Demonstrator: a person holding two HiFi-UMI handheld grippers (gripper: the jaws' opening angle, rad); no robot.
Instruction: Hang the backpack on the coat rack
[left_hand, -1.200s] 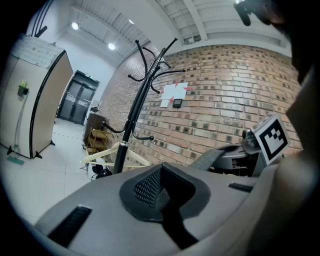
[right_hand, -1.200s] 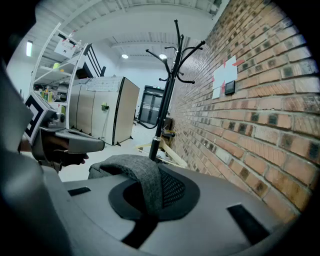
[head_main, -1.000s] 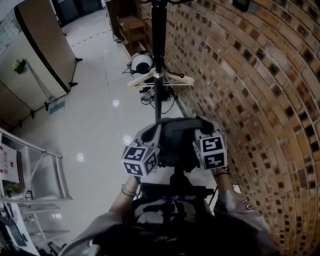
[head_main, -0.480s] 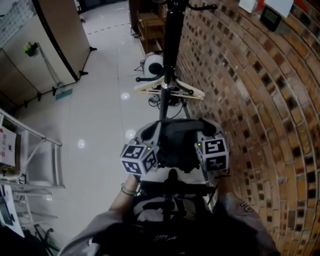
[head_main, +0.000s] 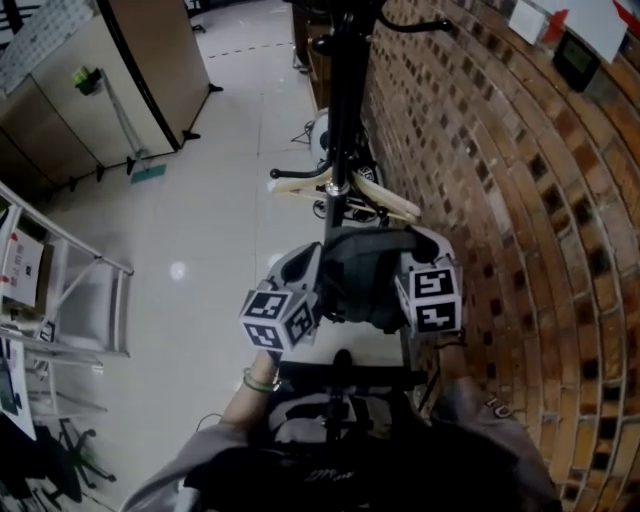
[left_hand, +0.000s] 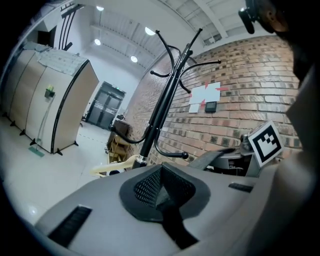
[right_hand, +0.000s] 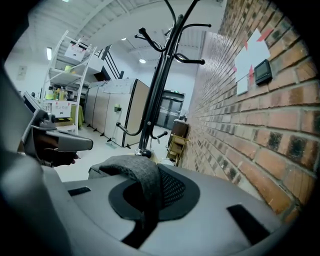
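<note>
Currently the dark grey backpack (head_main: 365, 275) hangs in the air between the two grippers, well above the pale floor (head_main: 220, 200). It is just in front of the black pole of the coat rack (head_main: 345, 100), which stands close beside the brick wall (head_main: 500, 200). The left gripper (head_main: 305, 285) has its jaws clamped together on a fold of the bag's black mesh (left_hand: 150, 185), and the right gripper (head_main: 410, 275) is closed on a grey woven strap (right_hand: 142, 175) of the bag. A wooden hanger (head_main: 345, 190) sits on the pole just beyond the bag, and the rack's curved hooks are higher up.
</note>
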